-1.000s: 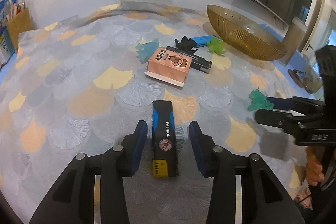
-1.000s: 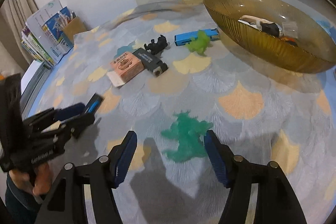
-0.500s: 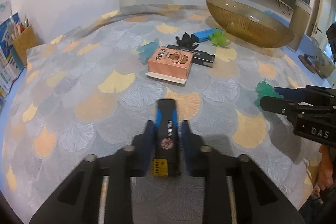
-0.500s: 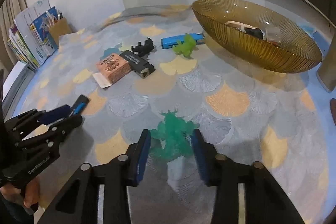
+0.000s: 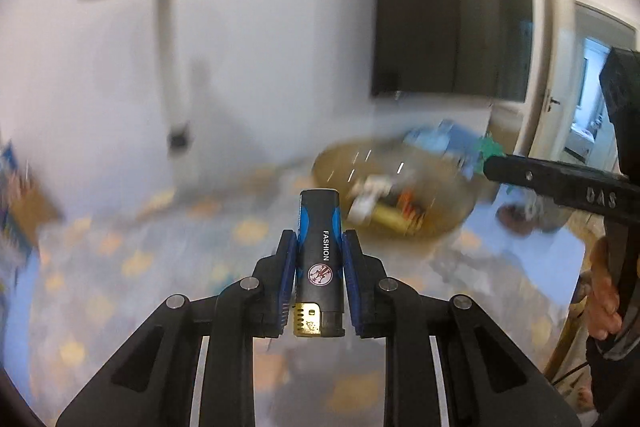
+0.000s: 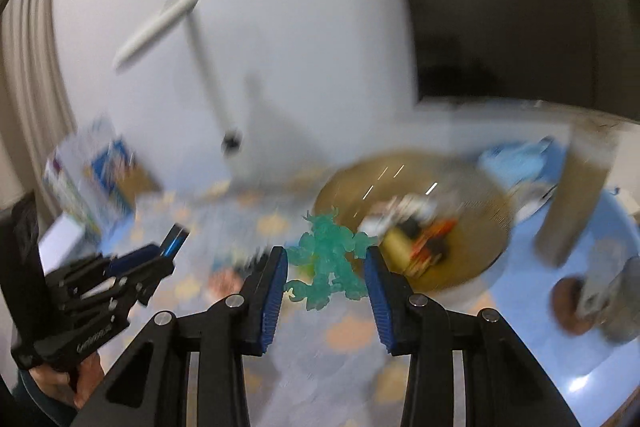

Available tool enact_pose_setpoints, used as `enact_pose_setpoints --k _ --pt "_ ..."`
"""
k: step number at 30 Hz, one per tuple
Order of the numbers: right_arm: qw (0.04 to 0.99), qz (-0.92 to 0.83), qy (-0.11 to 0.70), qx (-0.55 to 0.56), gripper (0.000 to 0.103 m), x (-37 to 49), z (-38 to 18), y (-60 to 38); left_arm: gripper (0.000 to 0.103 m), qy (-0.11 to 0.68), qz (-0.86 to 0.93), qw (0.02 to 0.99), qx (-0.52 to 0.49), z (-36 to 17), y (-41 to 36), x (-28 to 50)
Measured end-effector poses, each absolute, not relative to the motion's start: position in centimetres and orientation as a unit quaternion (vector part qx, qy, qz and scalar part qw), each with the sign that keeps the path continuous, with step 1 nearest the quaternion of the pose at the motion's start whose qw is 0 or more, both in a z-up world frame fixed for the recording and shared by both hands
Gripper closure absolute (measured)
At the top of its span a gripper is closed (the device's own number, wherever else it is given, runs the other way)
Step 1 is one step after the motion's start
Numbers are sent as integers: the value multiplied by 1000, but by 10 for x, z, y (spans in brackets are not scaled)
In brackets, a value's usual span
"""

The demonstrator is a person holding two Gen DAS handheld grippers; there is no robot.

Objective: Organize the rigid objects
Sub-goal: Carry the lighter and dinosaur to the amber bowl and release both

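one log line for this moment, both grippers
left gripper: shut on black-and-blue lighter, lifted | right gripper: shut on translucent green toy figure, lifted | amber glass bowl: ahead

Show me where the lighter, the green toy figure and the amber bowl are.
lighter (image 5: 320, 251), left wrist view, on its black body by the FASHION lettering.
green toy figure (image 6: 326, 253), right wrist view, on its torso.
amber bowl (image 6: 476, 187), right wrist view, on its bare inner wall.

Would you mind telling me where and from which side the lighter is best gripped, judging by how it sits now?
Grip the lighter across its two narrow sides at mid-body, coming along its length from the gold end, as the left gripper does now. The body is a long, straight slab, so the flat pads bear evenly and the smooth base points ahead toward the bowl.
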State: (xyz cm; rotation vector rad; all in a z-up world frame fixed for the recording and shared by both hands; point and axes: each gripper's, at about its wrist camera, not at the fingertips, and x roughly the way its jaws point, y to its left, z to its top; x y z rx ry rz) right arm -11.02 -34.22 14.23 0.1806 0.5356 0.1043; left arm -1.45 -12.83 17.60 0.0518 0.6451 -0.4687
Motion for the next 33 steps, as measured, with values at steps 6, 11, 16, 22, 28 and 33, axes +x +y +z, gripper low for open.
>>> enact_pose_setpoints --k 6,11,16,22,28,33 --pt "972 -2 203 121 64 -98 197 -399 83 284 -273 919 -2 214 -190 37" --pt "959 -41 241 146 64 -62 177 -432 83 331 -296 896 3 179 -238 67" --pt "924 -65 335 173 65 -26 116 -452 83 398 -325 858 8 128 -272 75" --pt "899 -67 380 208 50 -7 96 -474 26 376 -301 876 10 135 -264 74" --pt "911 -56 346 216 40 -41 102 -473 26 370 -260 892 -13 155 -203 62" --pt "913 3 343 219 40 -57 112 -436 26 365 -194 910 -34 164 -136 42"
